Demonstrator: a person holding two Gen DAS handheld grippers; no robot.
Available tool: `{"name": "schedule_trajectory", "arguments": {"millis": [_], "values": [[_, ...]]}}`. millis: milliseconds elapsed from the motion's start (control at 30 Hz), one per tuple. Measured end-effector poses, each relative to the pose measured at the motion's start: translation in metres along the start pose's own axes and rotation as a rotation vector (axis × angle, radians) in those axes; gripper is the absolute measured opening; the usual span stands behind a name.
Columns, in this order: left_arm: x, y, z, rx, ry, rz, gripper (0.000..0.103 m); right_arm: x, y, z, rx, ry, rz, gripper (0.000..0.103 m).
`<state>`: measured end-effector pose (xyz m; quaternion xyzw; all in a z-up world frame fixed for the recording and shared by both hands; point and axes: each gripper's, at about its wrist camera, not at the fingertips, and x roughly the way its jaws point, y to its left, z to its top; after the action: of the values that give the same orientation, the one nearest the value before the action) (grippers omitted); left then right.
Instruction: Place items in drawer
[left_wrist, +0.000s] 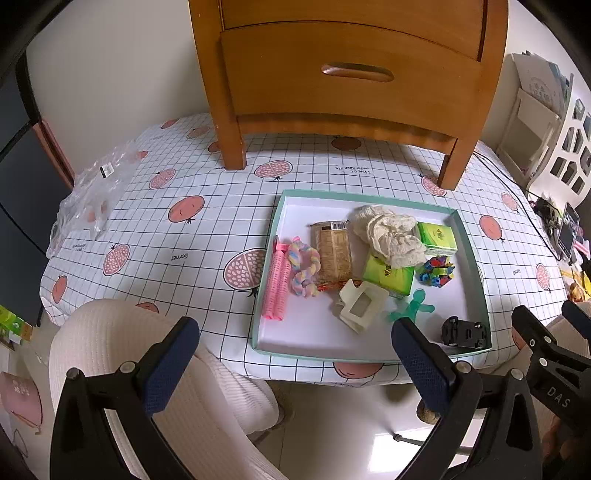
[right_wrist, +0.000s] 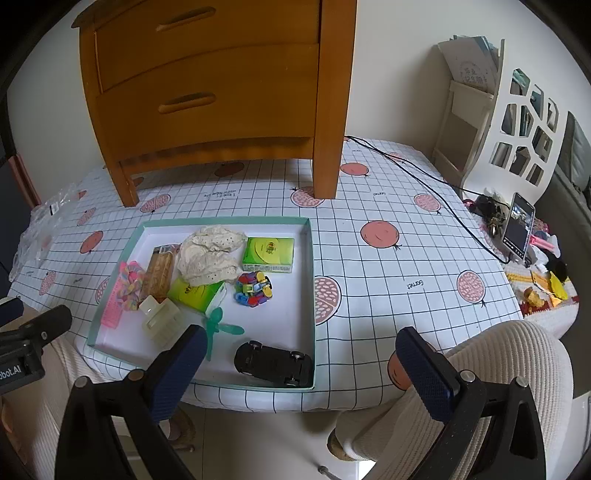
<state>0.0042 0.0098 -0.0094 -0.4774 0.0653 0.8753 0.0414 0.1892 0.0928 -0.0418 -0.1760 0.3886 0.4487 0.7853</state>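
A wooden drawer cabinet (left_wrist: 347, 81) (right_wrist: 207, 92) stands at the back of the table, both drawers closed. In front of it lies a teal-rimmed tray (left_wrist: 476, 266) (right_wrist: 312, 295) holding a black toy car (left_wrist: 463, 332) (right_wrist: 275, 363), two green tissue packs (left_wrist: 437, 236) (right_wrist: 267, 254), a cream lace cloth (left_wrist: 388, 232) (right_wrist: 210, 254), a colourful block toy (right_wrist: 253, 290), a white clip (left_wrist: 362, 306), pink rollers (left_wrist: 277, 284) and a snack bar (left_wrist: 330, 251). My left gripper (left_wrist: 295, 354) is open below the tray's near edge. My right gripper (right_wrist: 303, 365) is open near the car.
A crumpled clear plastic bag (left_wrist: 92, 195) lies at the table's left edge. A black cable (right_wrist: 424, 173) runs across the right side toward a phone on a stand (right_wrist: 519, 225). White-trousered knees (right_wrist: 498, 369) sit under the table's front edge.
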Motion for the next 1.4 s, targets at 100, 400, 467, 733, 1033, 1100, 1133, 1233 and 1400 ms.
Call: {"name": "schedule_trajectory", "arguments": {"millis": [100, 400, 467, 733, 1033, 1100, 1133, 1233, 1400], "values": [[0.000, -0.001, 0.000, 0.006, 0.001, -0.002, 0.103, 0.001, 0.000, 0.000, 0.008, 0.003, -0.006, 0.103], [0.002, -0.002, 0.000, 0.024, 0.004, -0.013, 0.103, 0.002, 0.000, -0.001, 0.033, 0.003, -0.025, 0.103], [0.001, -0.002, -0.001, 0.034, 0.003, -0.021, 0.103, 0.002, 0.000, -0.001, 0.036, 0.005, -0.027, 0.103], [0.002, 0.001, -0.003, 0.070, 0.001, -0.051, 0.103, 0.003, 0.000, -0.001, 0.053, 0.005, -0.038, 0.103], [0.002, 0.001, -0.001, 0.112, 0.001, -0.078, 0.103, 0.005, -0.001, -0.001, 0.076, 0.011, -0.051, 0.103], [0.002, 0.002, 0.001, 0.111, 0.000, -0.091, 0.103, 0.005, -0.001, -0.001, 0.079, 0.012, -0.054, 0.103], [0.002, 0.002, 0.003, 0.110, -0.002, -0.099, 0.103, 0.005, -0.001, 0.000, 0.080, 0.012, -0.055, 0.103], [0.004, 0.005, 0.005, 0.092, 0.007, -0.111, 0.103, 0.006, -0.001, -0.001, 0.083, 0.021, -0.060, 0.103], [0.008, 0.008, 0.011, 0.059, 0.011, -0.134, 0.103, 0.008, -0.004, 0.002, 0.108, 0.036, -0.058, 0.103]]}}
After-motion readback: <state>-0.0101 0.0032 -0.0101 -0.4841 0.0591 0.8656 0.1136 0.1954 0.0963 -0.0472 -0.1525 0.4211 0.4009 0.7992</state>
